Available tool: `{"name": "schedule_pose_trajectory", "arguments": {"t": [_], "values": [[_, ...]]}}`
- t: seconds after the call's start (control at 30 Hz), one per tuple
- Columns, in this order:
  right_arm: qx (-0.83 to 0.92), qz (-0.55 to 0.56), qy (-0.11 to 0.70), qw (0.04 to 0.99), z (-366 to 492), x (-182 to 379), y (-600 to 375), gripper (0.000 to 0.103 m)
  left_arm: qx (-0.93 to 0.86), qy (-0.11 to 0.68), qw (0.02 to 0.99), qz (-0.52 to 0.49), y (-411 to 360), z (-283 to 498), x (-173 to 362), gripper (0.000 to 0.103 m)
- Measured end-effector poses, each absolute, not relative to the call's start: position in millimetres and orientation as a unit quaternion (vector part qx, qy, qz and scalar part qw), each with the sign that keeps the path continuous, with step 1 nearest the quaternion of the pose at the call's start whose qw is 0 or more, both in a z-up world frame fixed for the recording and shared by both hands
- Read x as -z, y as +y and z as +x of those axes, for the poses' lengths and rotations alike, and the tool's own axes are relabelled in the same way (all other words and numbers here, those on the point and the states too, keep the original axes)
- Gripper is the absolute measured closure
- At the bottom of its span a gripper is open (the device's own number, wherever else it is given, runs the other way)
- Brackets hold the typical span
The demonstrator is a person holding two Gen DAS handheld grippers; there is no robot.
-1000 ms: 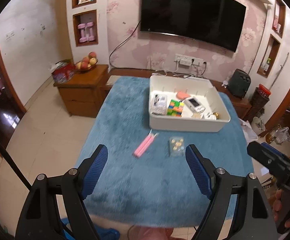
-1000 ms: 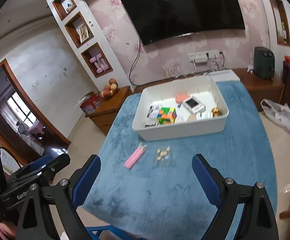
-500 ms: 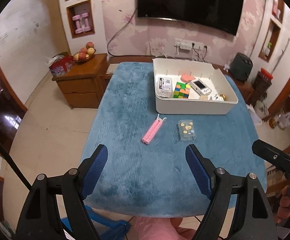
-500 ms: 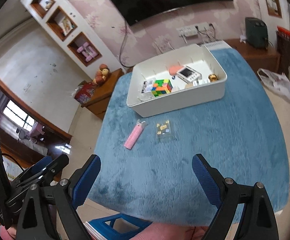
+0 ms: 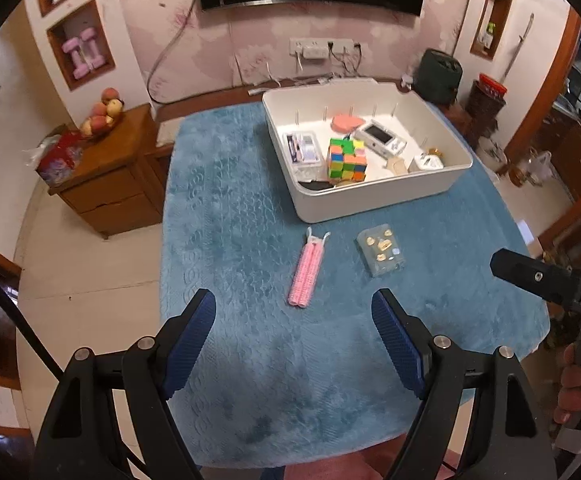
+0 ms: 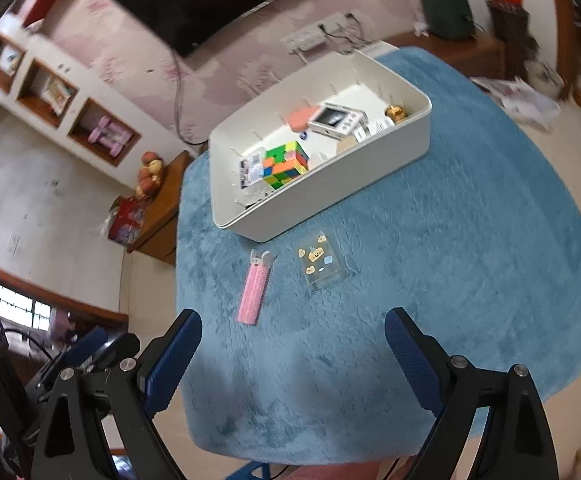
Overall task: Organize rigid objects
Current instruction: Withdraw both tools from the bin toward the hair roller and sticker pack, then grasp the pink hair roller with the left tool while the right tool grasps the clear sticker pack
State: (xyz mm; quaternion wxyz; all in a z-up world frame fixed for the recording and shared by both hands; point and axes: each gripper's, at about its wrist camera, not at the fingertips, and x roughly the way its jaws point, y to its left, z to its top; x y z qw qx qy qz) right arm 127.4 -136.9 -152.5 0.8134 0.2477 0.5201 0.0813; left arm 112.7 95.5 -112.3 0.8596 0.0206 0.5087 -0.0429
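A pink ribbed stick-shaped object (image 5: 307, 270) (image 6: 253, 289) and a small clear case with stickers (image 5: 380, 249) (image 6: 320, 263) lie on the blue plush table cover, in front of a white bin (image 5: 374, 200) (image 6: 330, 192). The bin holds a colour cube (image 5: 346, 160) (image 6: 285, 163), a small handheld device (image 5: 379, 138), a pink pad and other small items. My left gripper (image 5: 293, 340) is open and empty above the near part of the table. My right gripper (image 6: 293, 354) is open and empty, also short of the objects.
The blue cover (image 5: 250, 360) spans the whole table. A wooden cabinet (image 5: 110, 184) with fruit stands to the left. A TV hangs on the far wall, with sockets and cables below. A dark appliance (image 5: 439, 76) sits at the back right. The right gripper's body (image 5: 550, 284) shows at the left view's right edge.
Both grippers have moved forward and tilted down toward the table; the bin, pink object and clear case appear larger and closer. Both stay open.
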Motion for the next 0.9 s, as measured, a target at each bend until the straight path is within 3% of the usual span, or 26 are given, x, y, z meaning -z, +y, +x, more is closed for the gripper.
{"name": "schedule_pose_trajectory", "arguments": {"t": [0.37, 0.9], "values": [[-0.031, 0.300, 0.568, 0.766, 163, 199, -118, 0.010, 0.082, 0.567, 0.819, 0.024, 122, 158, 161, 0.020], [0.018, 0.437, 0.597, 0.672, 199, 255, -120, 0.010, 0.141, 0.615, 0.775, 0.046, 101, 197, 228, 0.020]]}}
